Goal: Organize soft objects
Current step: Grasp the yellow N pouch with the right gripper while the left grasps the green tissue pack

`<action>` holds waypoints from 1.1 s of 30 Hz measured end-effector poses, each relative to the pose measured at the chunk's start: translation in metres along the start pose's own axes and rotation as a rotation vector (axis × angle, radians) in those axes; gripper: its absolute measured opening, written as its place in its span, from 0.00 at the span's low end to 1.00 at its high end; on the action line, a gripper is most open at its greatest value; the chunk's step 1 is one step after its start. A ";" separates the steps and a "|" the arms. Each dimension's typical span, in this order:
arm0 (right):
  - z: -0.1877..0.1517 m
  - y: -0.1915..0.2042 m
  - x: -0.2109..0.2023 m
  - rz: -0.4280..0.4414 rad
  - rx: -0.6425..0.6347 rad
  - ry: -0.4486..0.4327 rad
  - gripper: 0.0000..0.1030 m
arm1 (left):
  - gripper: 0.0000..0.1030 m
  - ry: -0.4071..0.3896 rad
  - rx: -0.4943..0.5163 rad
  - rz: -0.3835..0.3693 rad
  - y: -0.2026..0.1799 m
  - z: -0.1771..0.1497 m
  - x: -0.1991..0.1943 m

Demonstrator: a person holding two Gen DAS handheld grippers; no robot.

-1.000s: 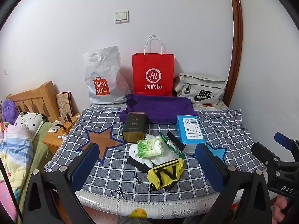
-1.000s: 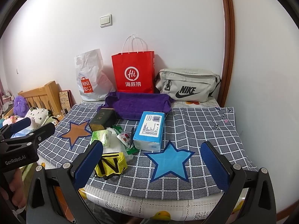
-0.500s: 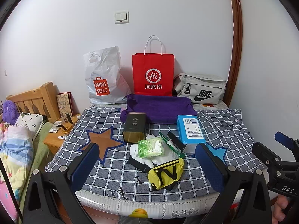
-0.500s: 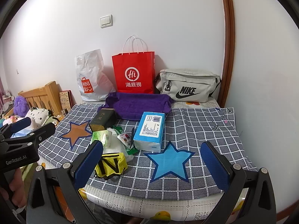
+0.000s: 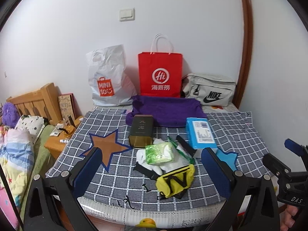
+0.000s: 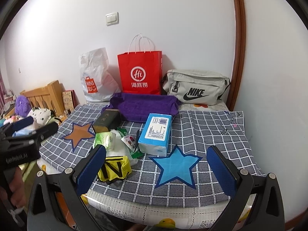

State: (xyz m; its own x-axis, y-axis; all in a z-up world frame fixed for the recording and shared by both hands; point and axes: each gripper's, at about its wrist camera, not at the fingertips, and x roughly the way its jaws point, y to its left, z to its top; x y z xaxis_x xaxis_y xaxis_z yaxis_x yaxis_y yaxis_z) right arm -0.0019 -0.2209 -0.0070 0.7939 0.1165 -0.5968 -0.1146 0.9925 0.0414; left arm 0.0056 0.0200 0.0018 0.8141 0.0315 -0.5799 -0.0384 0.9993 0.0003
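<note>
Both the left gripper [image 5: 152, 170] and right gripper [image 6: 156, 166] hover spread wide, holding nothing. The yellow pouch [image 5: 175, 180] lies near the cloth's near edge, probably light and floppy; pinch its bunched middle, not the strap

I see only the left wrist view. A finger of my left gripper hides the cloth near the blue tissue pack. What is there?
Observer: The right wrist view shows a whole blue star printed on the checked cloth, just in front of the blue tissue pack.
Operator: Is the right gripper open? I see only its edge.
Observer: Yes, it is open, its fingers wide apart and holding nothing.
Operator: What lies between the green pack and the tissue pack?
Observer: A small packet with a red picture on it.
</note>
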 end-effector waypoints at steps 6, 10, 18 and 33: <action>-0.011 0.002 0.038 0.046 -0.016 0.070 1.00 | 1.00 0.063 -0.050 0.016 0.022 -0.008 0.036; -0.019 0.011 0.064 0.097 -0.031 0.117 1.00 | 1.00 0.093 -0.061 0.025 0.031 -0.015 0.057; -0.046 0.044 0.114 0.249 -0.090 0.152 1.00 | 1.00 0.140 -0.111 0.037 0.052 -0.029 0.093; -0.086 0.099 0.196 0.258 -0.181 0.247 1.00 | 1.00 0.222 -0.165 -0.014 0.080 -0.054 0.144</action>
State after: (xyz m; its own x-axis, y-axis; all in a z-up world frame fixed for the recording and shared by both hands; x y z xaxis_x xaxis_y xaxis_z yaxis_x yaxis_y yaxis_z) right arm 0.0911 -0.1033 -0.1888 0.5604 0.3272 -0.7609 -0.4122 0.9070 0.0864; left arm 0.0885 0.1032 -0.1260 0.6688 -0.0060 -0.7434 -0.1368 0.9819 -0.1310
